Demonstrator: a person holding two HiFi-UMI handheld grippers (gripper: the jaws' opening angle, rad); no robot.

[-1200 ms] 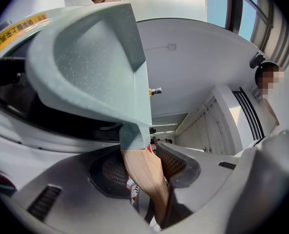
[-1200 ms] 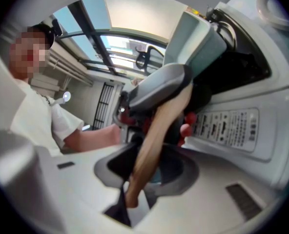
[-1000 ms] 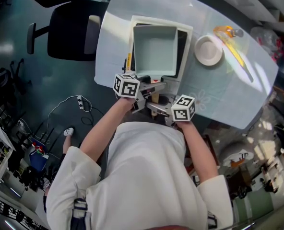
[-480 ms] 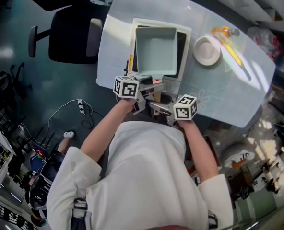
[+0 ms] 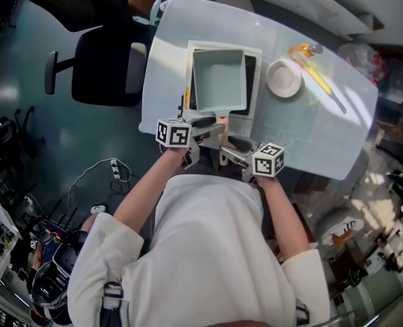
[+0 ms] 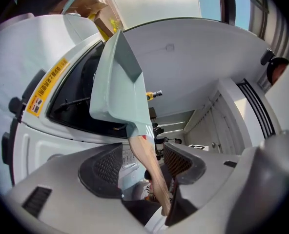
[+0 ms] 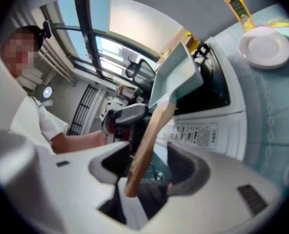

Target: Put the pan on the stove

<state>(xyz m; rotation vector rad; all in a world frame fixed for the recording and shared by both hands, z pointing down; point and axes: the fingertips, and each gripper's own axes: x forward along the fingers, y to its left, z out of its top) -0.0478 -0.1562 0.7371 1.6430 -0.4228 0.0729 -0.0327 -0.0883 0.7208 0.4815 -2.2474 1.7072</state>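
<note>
A pale green square pan (image 5: 218,79) with a wooden handle (image 5: 222,135) rests on the white stove (image 5: 256,53) with its black top, the handle pointing at the person. My left gripper (image 5: 212,125) and right gripper (image 5: 232,148) sit at the handle from either side. In the left gripper view the handle (image 6: 147,160) runs between the opening jaws of the left gripper (image 6: 142,165), with a gap at the left pad. In the right gripper view the handle (image 7: 147,145) lies between the opening jaws of the right gripper (image 7: 147,167), clear of the right pad.
A white plate (image 5: 283,78) and a yellow bottle (image 5: 303,50) lie right of the stove on the pale table (image 5: 310,128). A black office chair (image 5: 99,53) stands left of the table. Cables lie on the floor at the left.
Both grippers have drawn back a little toward the person along the handle. The pan stays in place on the stove.
</note>
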